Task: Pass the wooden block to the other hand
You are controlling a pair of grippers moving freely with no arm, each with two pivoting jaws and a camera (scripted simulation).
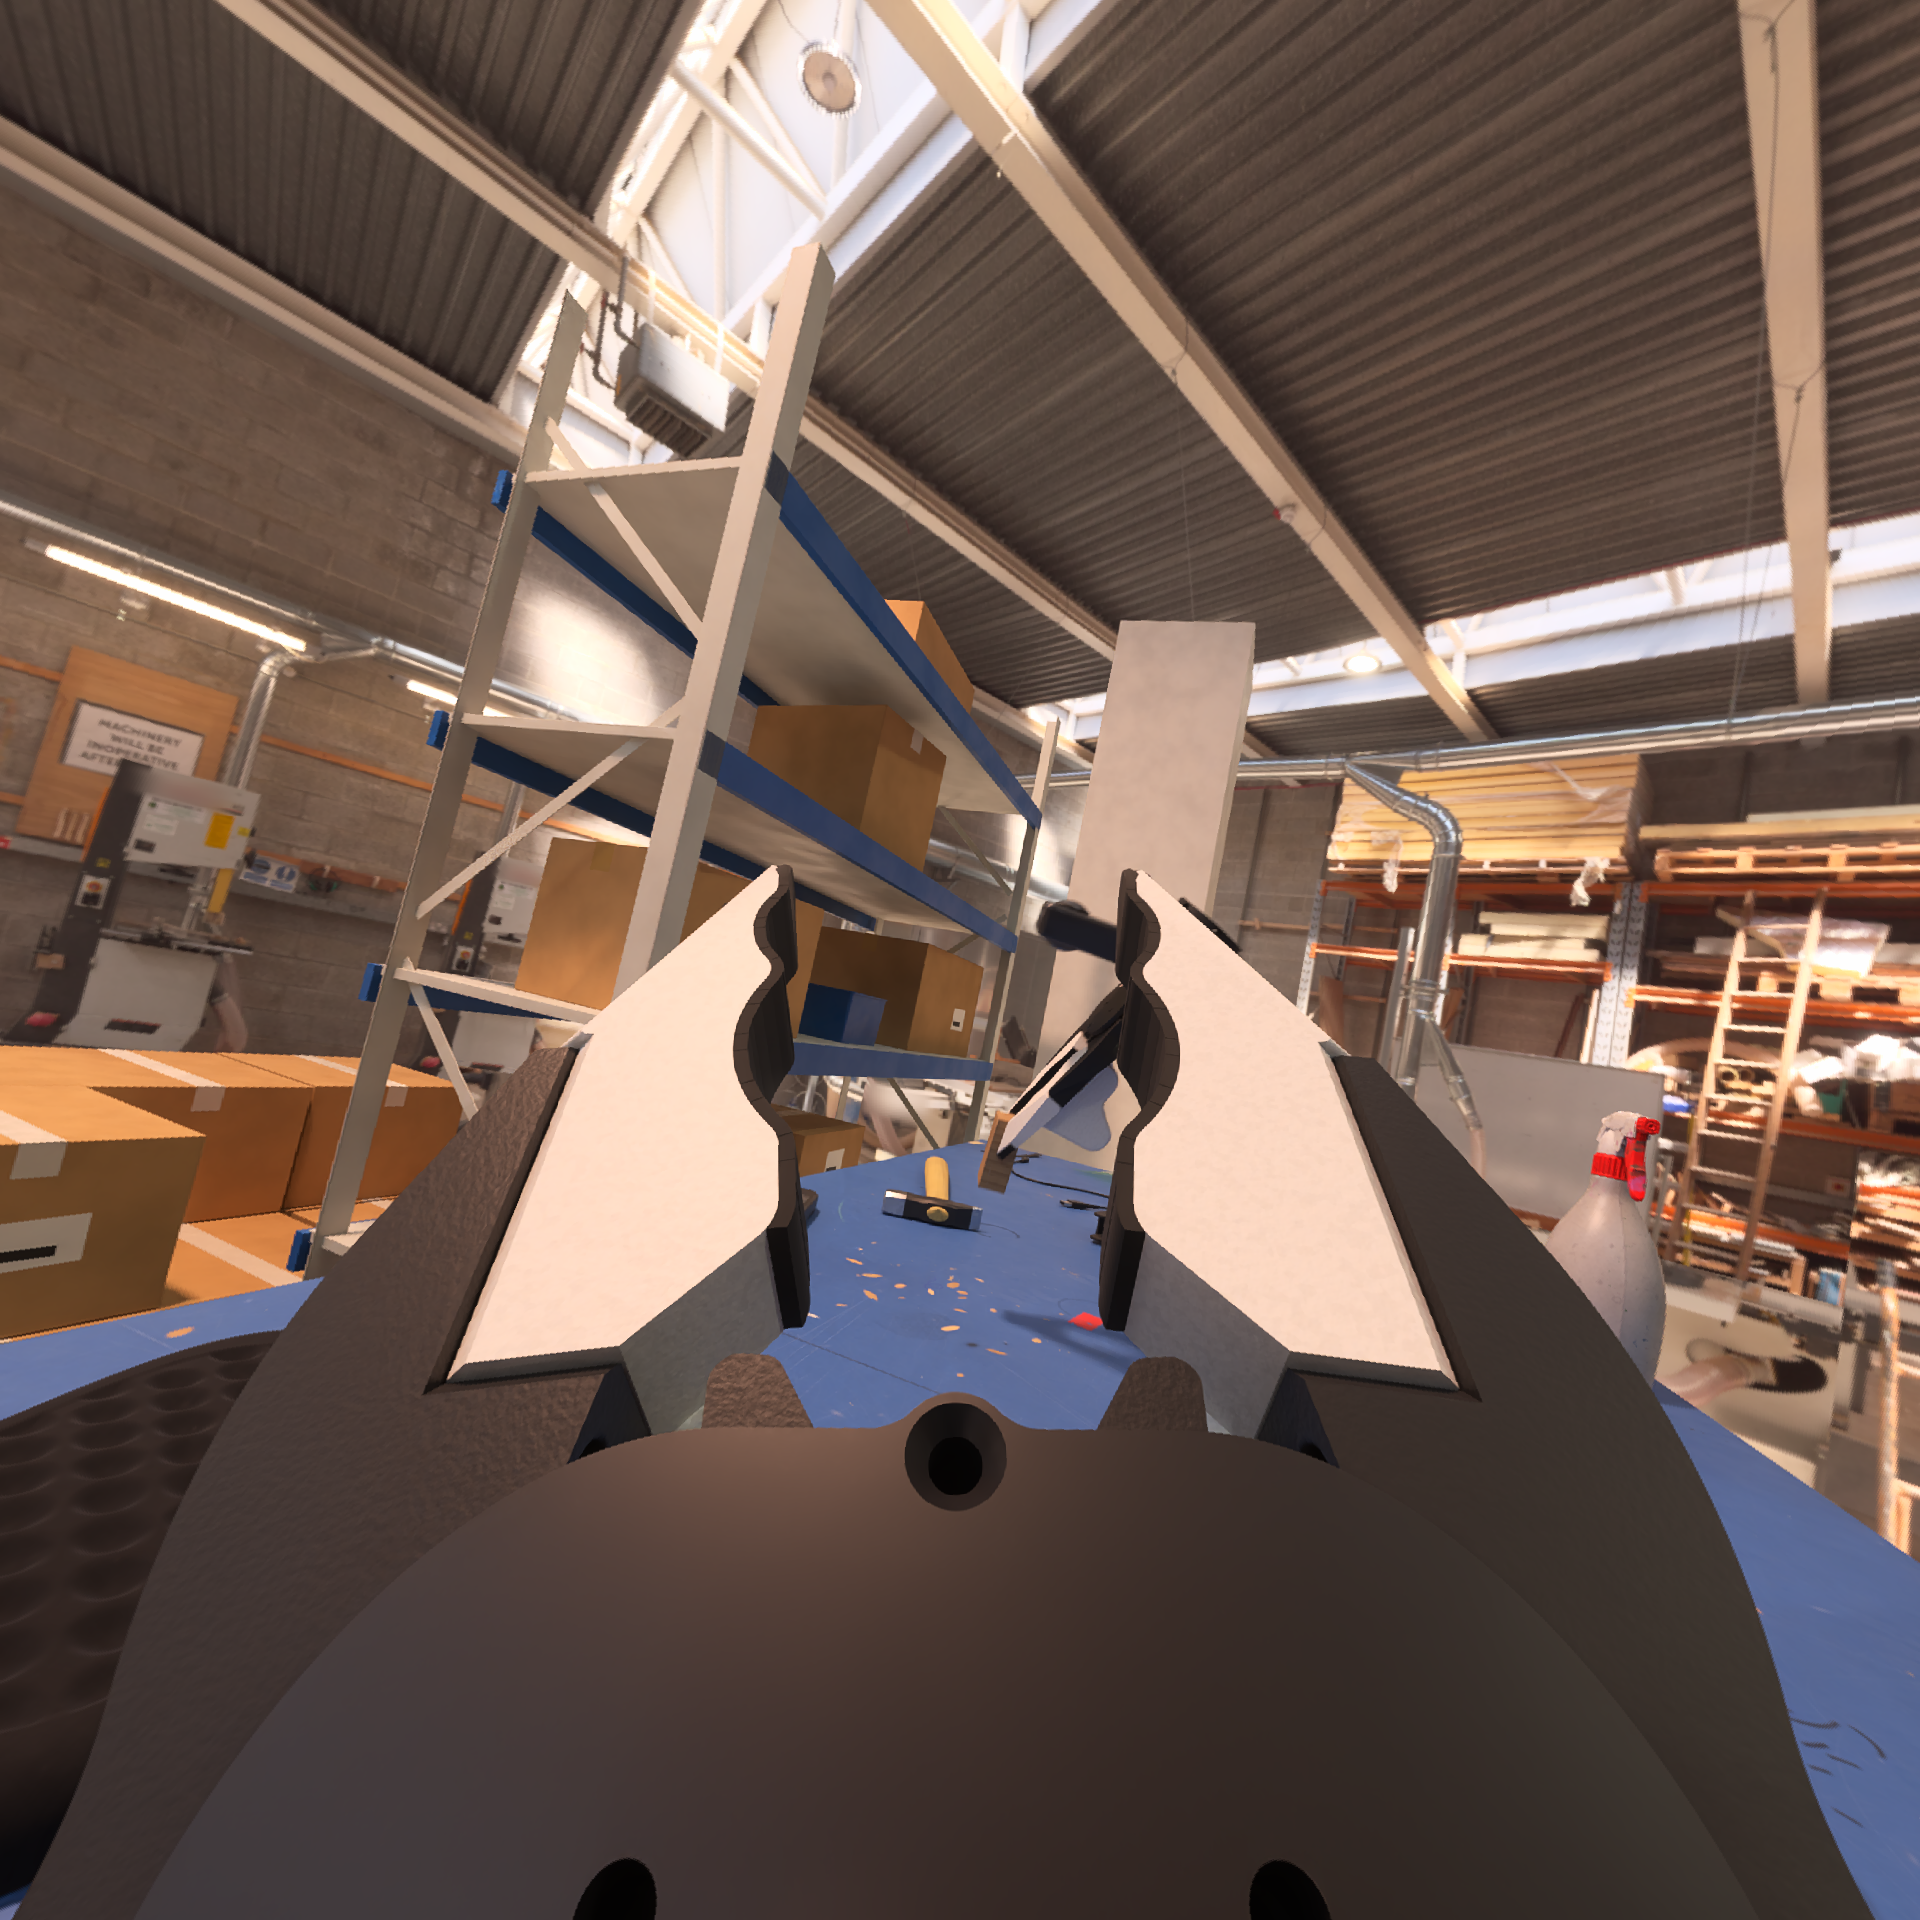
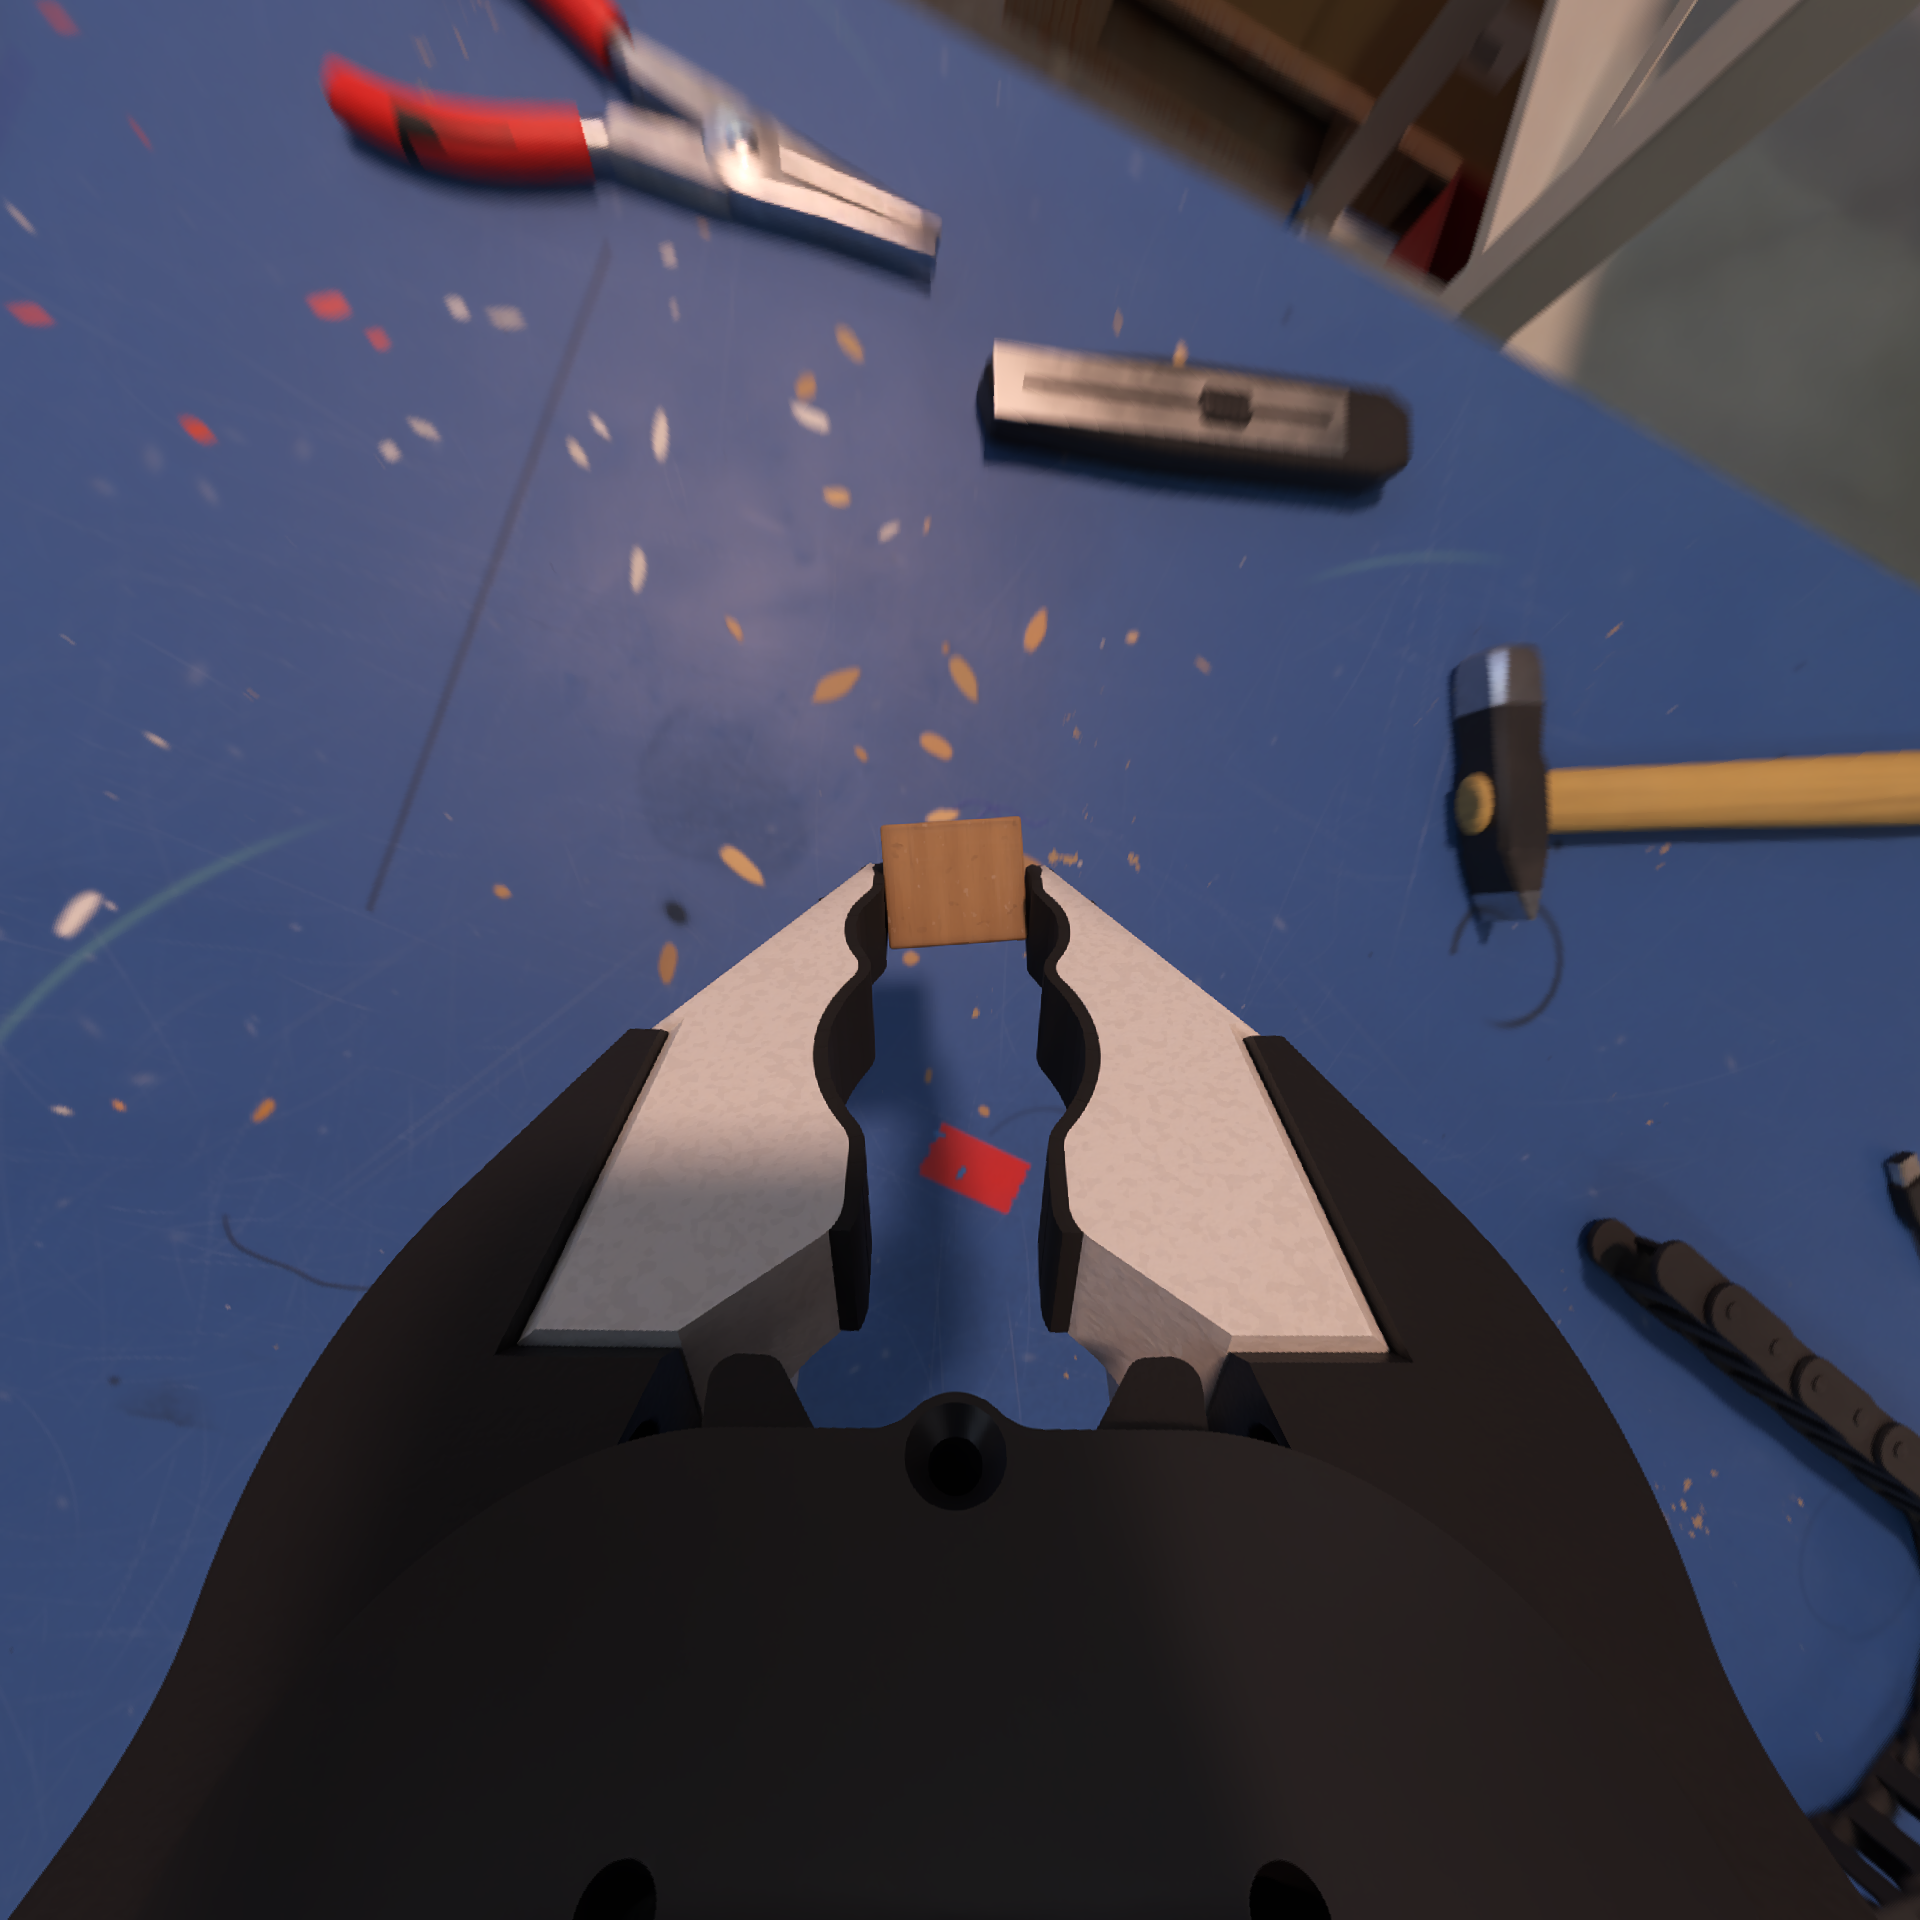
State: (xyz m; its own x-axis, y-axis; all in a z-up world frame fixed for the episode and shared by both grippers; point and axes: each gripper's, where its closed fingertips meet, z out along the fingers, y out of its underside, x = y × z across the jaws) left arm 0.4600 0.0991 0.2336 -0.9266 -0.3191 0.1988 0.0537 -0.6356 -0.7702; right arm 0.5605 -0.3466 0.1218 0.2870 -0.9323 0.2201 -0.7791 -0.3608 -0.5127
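Bright overall. Daylight enters through the roof skylight (image 1: pixel 748 197) high up; a wall strip light (image 1: pixel 177 597) glows on the far left. In the left wrist view focus is sharp, and wide-angle bending tilts the shelving rack (image 1: pixel 665 790) and roof beams near the edges. In the right wrist view the tabletop (image 2: pixel 312 727) is evenly lit with soft shadows; the right tongs (image 2: pixel 954 904) carry a shadow band across their left finger. Red-handled pliers (image 2: pixel 623 145) and grey utility knife (image 2: pixel 1195 410) at the far side are smeared, and the top-right corner is blurred.
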